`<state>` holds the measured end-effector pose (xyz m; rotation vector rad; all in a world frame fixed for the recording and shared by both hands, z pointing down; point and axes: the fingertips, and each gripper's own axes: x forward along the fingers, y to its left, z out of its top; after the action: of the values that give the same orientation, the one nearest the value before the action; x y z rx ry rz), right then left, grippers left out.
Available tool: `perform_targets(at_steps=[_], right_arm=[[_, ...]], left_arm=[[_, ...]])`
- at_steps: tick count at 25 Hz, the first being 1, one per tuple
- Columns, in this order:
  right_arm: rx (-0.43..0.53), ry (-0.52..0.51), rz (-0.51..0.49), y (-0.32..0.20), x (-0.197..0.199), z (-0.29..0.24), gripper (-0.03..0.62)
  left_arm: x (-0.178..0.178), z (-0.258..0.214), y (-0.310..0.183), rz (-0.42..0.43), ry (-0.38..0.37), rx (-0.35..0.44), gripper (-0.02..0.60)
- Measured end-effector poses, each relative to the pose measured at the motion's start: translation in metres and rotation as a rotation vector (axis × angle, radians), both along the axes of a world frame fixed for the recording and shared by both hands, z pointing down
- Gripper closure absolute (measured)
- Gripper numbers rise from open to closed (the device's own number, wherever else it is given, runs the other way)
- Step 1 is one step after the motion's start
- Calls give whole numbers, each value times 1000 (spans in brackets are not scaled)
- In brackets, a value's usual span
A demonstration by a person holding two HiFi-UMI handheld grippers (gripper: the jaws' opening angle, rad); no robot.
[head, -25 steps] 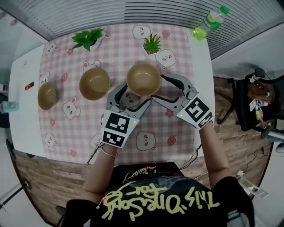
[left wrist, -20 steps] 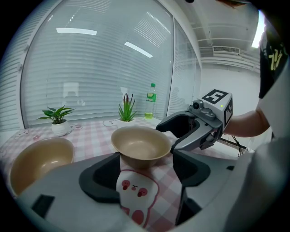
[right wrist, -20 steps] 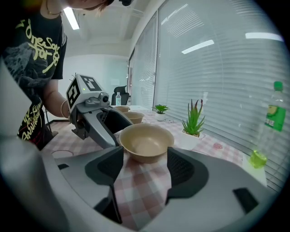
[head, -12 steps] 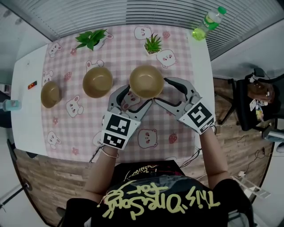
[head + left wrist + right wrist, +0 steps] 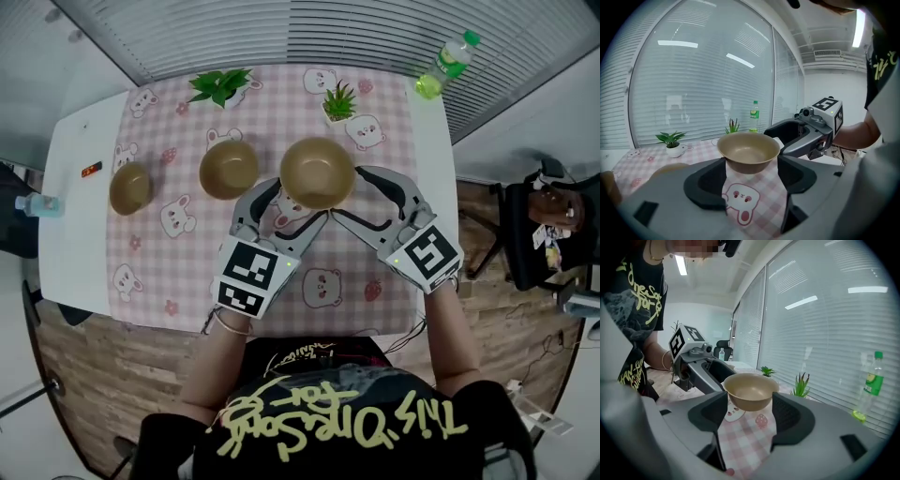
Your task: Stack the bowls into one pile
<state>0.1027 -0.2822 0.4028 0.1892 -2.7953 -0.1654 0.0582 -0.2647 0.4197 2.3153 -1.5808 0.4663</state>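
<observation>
**benchrat:** so where's the bowl at right now? and what are the grippers doing?

**pilehigh:** The big bowl (image 5: 317,172) is pinched from both sides and looks clear of the tablecloth (image 5: 187,253), rim up and level. The left gripper (image 5: 751,164) has its jaws clamped on the bowl's near-left side. They've just been closing in a touch, with the bowl between them. The right gripper (image 5: 749,404) is pinching the near-right side the same way. Both sets of jaws are spread wide because the bowl is wide, but the pads are on it.

**benchrat:** ok and which way does it have to go?

**pilehigh:** Left, I'd say. The middle bowl (image 5: 230,170) sits just beside the held one, on the left gripper's side. The small bowl (image 5: 130,187) is further left again, well apart, near the cloth's left edge. So the left hand is nearer to both. They're round, so there's no long axis to line up, and all the mouths face up. My guess is the big one won't nest into a smaller one and would just perch on top.

**benchrat:** count?

**pilehigh:** Three bowls: one held, two on the table (image 5: 70,234), nothing stacked yet. There are two grippers. Along the far edge there are two little potted plants, a leafy one (image 5: 221,86) and a spiky one (image 5: 339,101). There's one green bottle (image 5: 444,64) at the far right corner and one clear bottle (image 5: 39,204) poking in at the left edge.
</observation>
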Motion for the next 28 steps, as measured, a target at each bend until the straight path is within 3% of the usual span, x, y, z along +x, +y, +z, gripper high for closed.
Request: perform_targets(at_steps=[6,28], right_arm=[[21,-72,26,7,-11,-32,296],[93,-79,157,33,-74,-61,298]], left_arm=[[-11,-22,5,10,-4,38,239],[-77,-52,21,96,10,95,245]])
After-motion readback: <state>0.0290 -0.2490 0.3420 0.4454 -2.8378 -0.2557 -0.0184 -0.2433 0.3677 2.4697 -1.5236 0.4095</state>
